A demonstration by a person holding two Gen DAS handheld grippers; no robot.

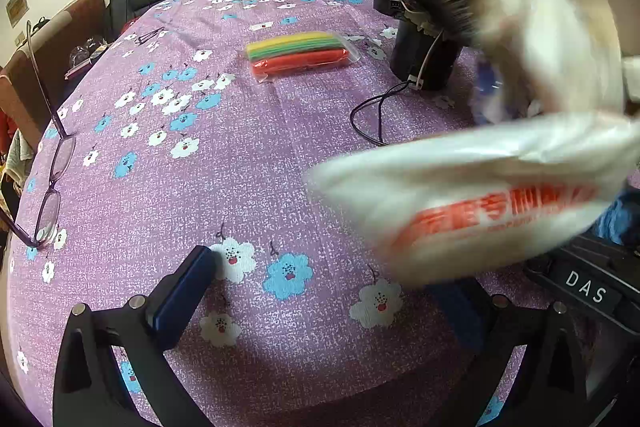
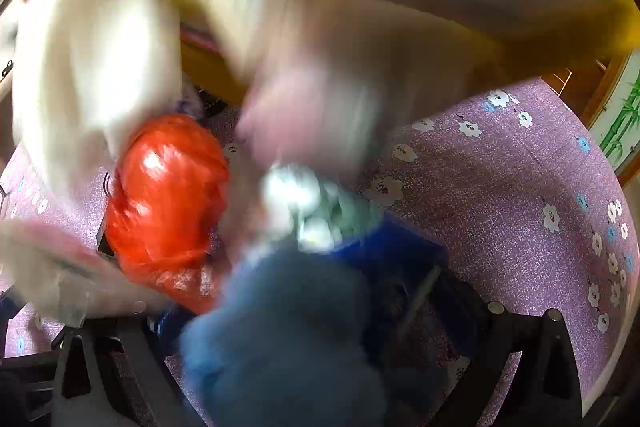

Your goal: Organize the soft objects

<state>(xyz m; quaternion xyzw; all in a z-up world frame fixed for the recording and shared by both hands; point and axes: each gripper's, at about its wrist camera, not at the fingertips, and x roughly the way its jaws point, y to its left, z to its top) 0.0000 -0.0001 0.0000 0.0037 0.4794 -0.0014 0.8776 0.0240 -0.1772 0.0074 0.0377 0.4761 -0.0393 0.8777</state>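
Left wrist: blurred white bag (image 1: 472, 203) over floral tablecloth (image 1: 224, 163).

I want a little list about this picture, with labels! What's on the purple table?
Table cover: purple flowery cloth
Colourful thing: clear packet of yellow, green and red strips, lying flat
Glasses: eyeglasses near the left edge
Blurry thing: white bag with red writing, moving
Left tongs: open, nothing between them
Right tongs: hidden behind a fuzzy blue thing
Beside it: red plastic bag

Open tabletop (image 1: 224, 187) lies ahead on the left; a blurred white plastic bag (image 1: 480, 199) blocks the right.
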